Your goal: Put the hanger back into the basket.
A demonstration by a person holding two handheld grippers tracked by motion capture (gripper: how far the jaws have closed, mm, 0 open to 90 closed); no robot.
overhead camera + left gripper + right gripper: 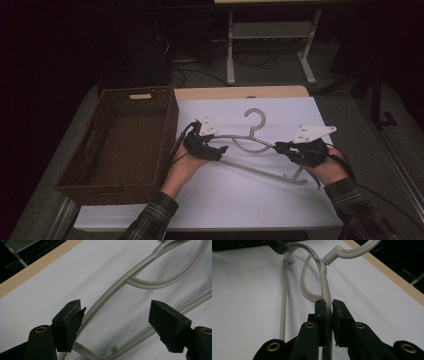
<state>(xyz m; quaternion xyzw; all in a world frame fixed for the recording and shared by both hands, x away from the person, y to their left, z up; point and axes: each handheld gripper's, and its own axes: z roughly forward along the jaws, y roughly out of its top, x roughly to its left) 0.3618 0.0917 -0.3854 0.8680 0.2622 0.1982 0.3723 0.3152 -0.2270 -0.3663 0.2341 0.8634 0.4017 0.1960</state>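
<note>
Tongs, left (220, 149): jaws spread wide, gripping nothing, hanging over the left shoulder of the hanger (252, 145). In the left gripper view (115, 315) one grey arm of the hanger runs up between the spread jaws; whether the left pad touches it is hard to tell. Tongs, right (279, 146): jaws narrow, clamped on the hanger's right arm, which the right gripper view (329, 305) shows pinched between the pads. Hanger lies on a white sheet (210, 200) over the table (225, 92), hook pointing to the far edge. Its right end is hidden under the right hand (327, 167); its lower bar is partly covered by both tongs. Basket (117, 142), brown wicker, sits at the table's left, just beside the left hand (185, 167). Plaid sleeves are cut off at the bottom edge. Room beyond the table is dark; a white frame (270, 35) stands out dimly.
</note>
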